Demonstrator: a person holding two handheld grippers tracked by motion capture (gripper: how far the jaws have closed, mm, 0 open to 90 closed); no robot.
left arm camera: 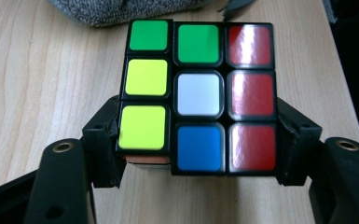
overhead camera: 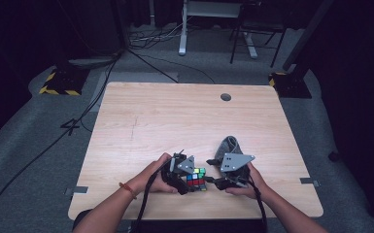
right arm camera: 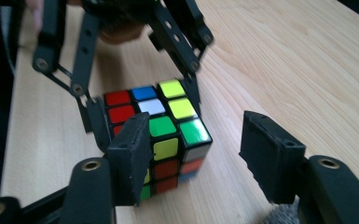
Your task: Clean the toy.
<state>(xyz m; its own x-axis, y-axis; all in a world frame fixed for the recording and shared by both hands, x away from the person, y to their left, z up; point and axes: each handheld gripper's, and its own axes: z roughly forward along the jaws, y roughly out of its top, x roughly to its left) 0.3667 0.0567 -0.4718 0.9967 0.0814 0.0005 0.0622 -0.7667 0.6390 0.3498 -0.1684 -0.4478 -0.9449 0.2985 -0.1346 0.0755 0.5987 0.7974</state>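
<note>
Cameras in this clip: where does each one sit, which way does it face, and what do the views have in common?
High view: fixed above the person's side, looking forward and down on the table; both forearms, the left gripper and right gripper enter from below.
Left gripper view: rides the left gripper, looking along its jaws, shut on the Rubik's cube; grey cloth beyond.
Right gripper view: rides the right gripper, jaws open, facing the cube and the left gripper.
Shared: all three show the cube.

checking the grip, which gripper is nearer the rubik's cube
Left. The left gripper is closed on the rubik's cube, one jaw on each side. The right gripper is open just beside it, one jaw in front of the cube's near face, not clamping it.
</note>
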